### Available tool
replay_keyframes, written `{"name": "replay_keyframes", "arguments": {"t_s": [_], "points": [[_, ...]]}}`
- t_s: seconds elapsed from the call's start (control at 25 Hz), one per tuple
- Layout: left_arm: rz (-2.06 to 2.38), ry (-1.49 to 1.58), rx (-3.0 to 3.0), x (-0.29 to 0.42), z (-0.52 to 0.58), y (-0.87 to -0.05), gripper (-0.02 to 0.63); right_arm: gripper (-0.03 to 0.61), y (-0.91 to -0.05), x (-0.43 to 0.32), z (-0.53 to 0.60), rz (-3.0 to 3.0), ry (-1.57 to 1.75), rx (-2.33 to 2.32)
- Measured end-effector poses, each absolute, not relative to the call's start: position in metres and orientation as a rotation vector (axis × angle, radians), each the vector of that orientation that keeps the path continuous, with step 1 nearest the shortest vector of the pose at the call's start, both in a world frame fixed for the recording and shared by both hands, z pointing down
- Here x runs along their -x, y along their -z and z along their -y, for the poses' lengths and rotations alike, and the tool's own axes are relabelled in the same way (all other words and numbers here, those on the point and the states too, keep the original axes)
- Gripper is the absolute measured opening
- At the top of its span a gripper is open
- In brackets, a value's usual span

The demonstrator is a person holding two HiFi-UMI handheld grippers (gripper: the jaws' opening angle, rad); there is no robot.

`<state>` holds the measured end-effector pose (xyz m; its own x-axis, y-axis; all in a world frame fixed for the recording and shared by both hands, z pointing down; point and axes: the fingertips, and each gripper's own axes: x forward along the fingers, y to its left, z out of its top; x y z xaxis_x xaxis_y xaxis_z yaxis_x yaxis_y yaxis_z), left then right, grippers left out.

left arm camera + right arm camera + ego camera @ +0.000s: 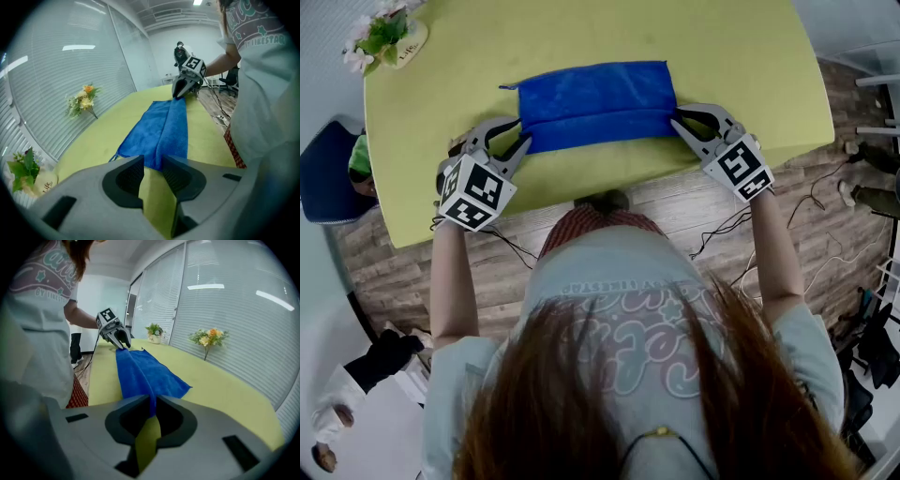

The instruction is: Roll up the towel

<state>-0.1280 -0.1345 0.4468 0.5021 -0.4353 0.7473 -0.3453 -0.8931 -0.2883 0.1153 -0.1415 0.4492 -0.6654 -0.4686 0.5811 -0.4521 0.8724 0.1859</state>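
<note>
Pinching the right end of the towel (595, 103) in the clenched right gripper (677, 121). Holding the left gripper (523, 141) released, jaws apart at the left end. Lying folded lengthwise along the front edge of the desk (581, 33).

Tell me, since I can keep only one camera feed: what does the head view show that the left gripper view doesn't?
Only the head view: the marker cube on the left gripper and the person's left forearm. Only the left gripper view: the left fingers apart with bare table between them, orange flowers, window blinds. Both: the blue towel on the yellow-green table, with the right gripper at its other end.
</note>
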Motion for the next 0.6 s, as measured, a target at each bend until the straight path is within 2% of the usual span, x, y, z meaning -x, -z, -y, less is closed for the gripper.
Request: {"name": "replay_keyframes", "arguments": {"t_s": [0.12,0.32,0.6], "points": [[-0.714,1.332,2.652,0.132,0.139,-0.443,0.130,0.048,-0.448,-0.118,0.143,2.415,-0.011,-0.678],[-0.770,1.288,2.689,0.143,0.143,-0.439,0.164,0.128,-0.441,-0.126,0.150,2.454,-0.054,-0.731],[-0.875,1.194,2.747,0.153,0.149,-0.424,0.169,0.129,-0.428,-0.141,0.146,2.479,-0.013,-0.780]]}}
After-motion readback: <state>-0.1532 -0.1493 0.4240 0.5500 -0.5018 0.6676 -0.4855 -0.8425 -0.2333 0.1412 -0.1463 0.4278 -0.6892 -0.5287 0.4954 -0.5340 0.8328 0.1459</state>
